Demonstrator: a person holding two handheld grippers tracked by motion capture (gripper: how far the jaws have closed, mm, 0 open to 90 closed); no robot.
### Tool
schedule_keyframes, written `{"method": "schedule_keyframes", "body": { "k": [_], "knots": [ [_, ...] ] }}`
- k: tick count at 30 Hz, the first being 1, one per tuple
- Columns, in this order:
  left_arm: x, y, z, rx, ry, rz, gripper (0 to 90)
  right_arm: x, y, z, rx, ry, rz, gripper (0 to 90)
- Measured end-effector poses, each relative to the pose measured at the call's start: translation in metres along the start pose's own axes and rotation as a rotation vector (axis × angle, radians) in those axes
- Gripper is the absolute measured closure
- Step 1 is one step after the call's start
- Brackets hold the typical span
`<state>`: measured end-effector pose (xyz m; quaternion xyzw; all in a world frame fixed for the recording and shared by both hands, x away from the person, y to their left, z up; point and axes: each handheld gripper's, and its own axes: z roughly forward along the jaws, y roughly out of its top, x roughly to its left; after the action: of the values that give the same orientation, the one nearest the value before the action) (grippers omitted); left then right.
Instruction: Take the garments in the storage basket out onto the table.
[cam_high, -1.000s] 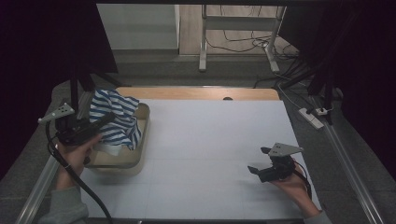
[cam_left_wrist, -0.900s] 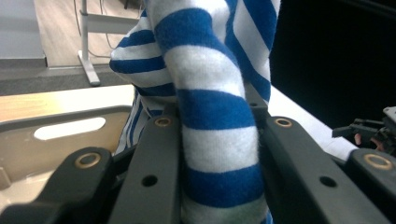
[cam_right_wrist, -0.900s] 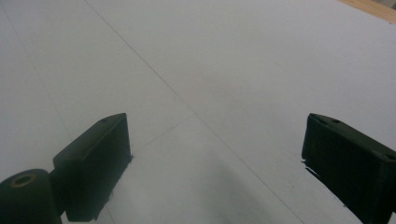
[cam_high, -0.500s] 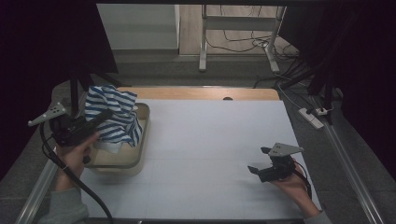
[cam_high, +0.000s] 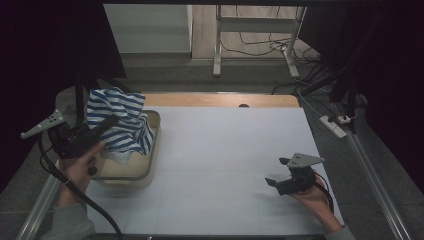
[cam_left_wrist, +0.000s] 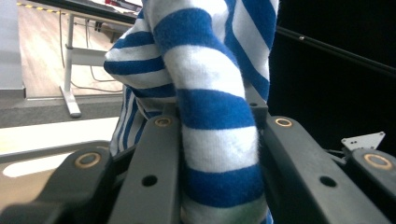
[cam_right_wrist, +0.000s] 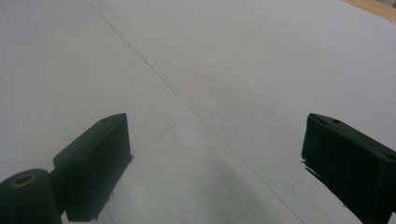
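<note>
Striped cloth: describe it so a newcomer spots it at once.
Start at the white table and go to its left edge, where a beige tub sits. Above the tub, the left tongs pinch a bunched cloth. Its blue and white stripes make it the one patterned thing there.

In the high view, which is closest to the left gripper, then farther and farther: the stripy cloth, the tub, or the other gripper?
Measured from the left gripper, high view:
1. Striped cloth: clamped in its jaws, lifted at the table's left.
2. Beige tub: just below and beside it, on the left edge.
3. Right gripper: far across the white table, near the right corner.
</note>
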<state>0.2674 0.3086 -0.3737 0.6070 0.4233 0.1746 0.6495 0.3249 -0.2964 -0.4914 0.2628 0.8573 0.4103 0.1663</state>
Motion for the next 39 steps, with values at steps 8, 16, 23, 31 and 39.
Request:
{"method": "schedule_keyframes", "body": {
  "k": [8, 16, 23, 31, 39],
  "knots": [
    [-0.014, 0.004, 0.005, -0.019, -0.054, 0.014, 74.9, 0.0, 0.0, 0.0, -0.002, -0.004, -0.001, 7.8],
    [-0.028, 0.006, 0.009, -0.026, -0.104, 0.029, 74.9, 0.0, 0.0, 0.001, 0.003, -0.004, -0.003, 7.8],
    [-0.034, 0.005, 0.015, -0.034, -0.15, 0.017, 74.9, 0.001, 0.0, 0.001, 0.003, -0.005, -0.004, 7.8],
    [-0.043, 0.004, 0.022, -0.017, -0.173, 0.03, 74.9, 0.0, 0.0, 0.001, 0.005, -0.005, -0.004, 7.8],
    [-0.049, 0.003, 0.028, -0.008, -0.206, 0.033, 74.9, 0.001, 0.0, 0.001, 0.004, -0.004, -0.005, 7.8]
  ]
}}
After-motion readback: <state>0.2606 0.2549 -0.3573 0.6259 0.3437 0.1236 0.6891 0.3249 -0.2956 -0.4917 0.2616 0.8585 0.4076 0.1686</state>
